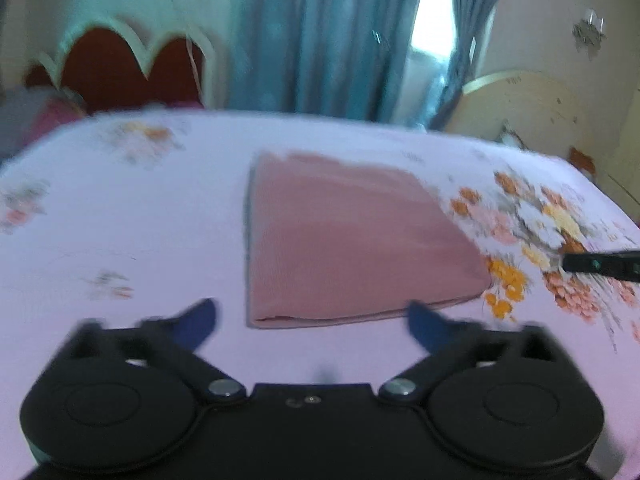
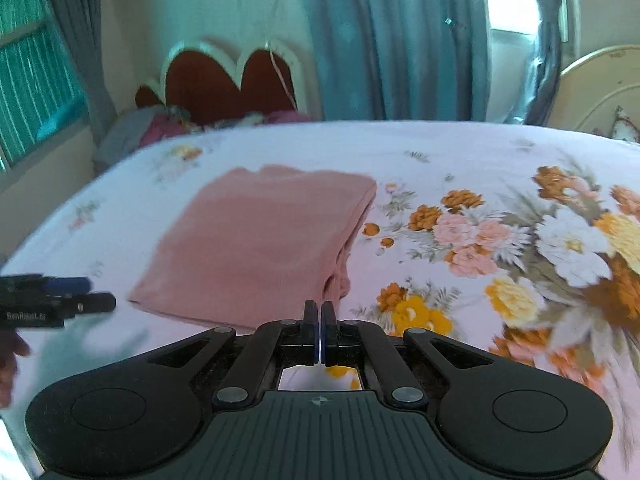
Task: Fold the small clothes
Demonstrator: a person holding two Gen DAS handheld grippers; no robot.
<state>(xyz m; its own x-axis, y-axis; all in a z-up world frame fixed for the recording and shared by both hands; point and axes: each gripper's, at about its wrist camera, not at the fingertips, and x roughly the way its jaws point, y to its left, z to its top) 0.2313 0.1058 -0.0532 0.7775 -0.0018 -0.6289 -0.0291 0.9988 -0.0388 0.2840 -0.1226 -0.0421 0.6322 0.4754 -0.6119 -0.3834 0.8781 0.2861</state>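
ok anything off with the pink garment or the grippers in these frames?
Nothing stands out. The pink garment lies folded flat on the floral bedsheet, its layered edges roughly aligned. Left gripper is open at its near edge; right gripper is shut and empty by the near corner. Both views are motion-blurred.

Lit by soft daylight through a blown-out gap between the curtains [image 1: 320, 36], with no hard shadows on the bedsheet [image 1: 120, 220]. Smeared by motion blur, most heavily across the left wrist view. Bowed by fisheye distortion, with dark vignetted corners.
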